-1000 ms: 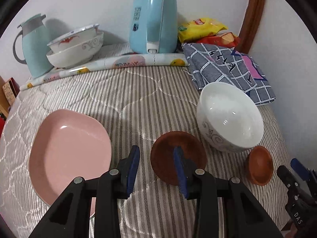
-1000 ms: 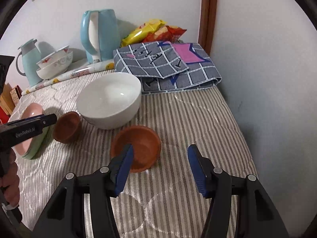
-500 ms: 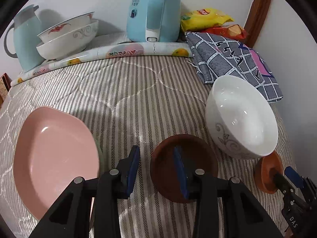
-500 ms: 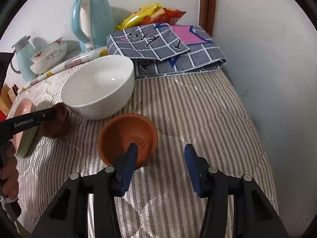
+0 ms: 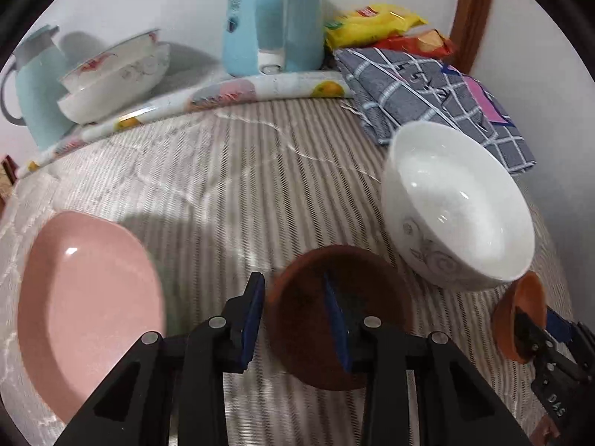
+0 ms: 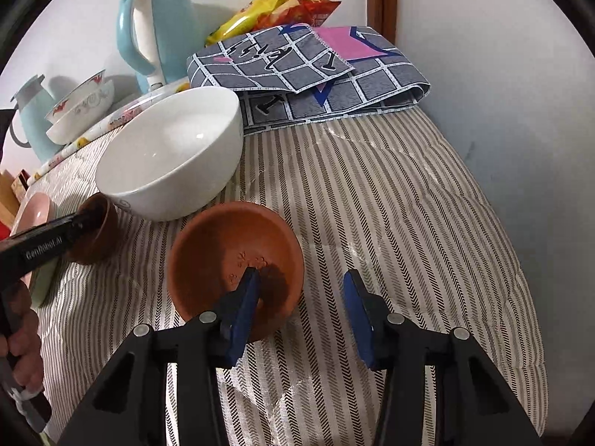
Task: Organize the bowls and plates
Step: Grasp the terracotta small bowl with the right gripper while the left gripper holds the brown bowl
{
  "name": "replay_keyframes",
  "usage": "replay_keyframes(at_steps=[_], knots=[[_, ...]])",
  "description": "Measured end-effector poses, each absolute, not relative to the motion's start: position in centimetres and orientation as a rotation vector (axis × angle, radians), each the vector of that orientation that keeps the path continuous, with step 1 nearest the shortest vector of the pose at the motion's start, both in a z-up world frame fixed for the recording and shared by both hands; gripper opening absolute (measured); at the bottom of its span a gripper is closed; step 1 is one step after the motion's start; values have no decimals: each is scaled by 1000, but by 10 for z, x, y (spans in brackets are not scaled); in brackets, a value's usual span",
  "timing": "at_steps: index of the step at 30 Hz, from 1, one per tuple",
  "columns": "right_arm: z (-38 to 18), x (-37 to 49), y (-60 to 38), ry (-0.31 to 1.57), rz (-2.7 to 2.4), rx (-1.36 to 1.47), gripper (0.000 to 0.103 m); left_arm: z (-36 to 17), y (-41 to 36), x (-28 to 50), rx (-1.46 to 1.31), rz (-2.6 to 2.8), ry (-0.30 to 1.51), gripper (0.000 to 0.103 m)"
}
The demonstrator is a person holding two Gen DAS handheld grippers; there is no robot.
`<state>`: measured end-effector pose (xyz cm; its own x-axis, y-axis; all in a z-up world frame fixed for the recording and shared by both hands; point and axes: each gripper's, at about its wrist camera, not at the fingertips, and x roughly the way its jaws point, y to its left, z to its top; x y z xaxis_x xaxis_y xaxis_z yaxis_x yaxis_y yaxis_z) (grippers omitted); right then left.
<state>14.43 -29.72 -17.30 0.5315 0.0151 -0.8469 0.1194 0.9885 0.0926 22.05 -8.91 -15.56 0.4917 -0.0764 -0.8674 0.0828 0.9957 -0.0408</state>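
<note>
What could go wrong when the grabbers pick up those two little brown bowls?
The right gripper has one finger inside the orange-brown bowl and one outside, so it would pinch only the rim; the bowl might tip or slip. The same goes for the left gripper on the dark brown bowl. The big white bowl sits close beside both, so a lifted bowl could knock it.

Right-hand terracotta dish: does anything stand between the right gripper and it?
Nothing visible does. The right gripper is open, straddling the rim of the terracotta dish: its left finger sits inside, the other outside. The white bowl stands behind the dish.
</note>
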Motion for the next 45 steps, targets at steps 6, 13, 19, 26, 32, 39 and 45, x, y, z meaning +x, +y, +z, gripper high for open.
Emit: replay_keyframes(at_steps=[6,13,19,26,32,39,45], knots=[[-172,147,-295,1002,-52,112,46,-156,-84,222,-64,-102,1058,29],[-170,151,-289,1017,-15,110,22,-150,-75,221,-106,-124,1037,14],[-166,148,-282,1006,-56,76,11,-147,-74,218,-128,-144,1027,12],[-157,143,-285,986,-49,124,6,-138,-75,209,-117,-164,1001,11],[-151,139,-281,985,-62,115,6,-131,-73,201,-127,-181,984,11],[-140,133,-278,969,-69,117,6,-119,-69,195,-135,-187,965,11],[-131,128,-279,955,-72,141,6,-109,-64,189,-139,-183,948,11]])
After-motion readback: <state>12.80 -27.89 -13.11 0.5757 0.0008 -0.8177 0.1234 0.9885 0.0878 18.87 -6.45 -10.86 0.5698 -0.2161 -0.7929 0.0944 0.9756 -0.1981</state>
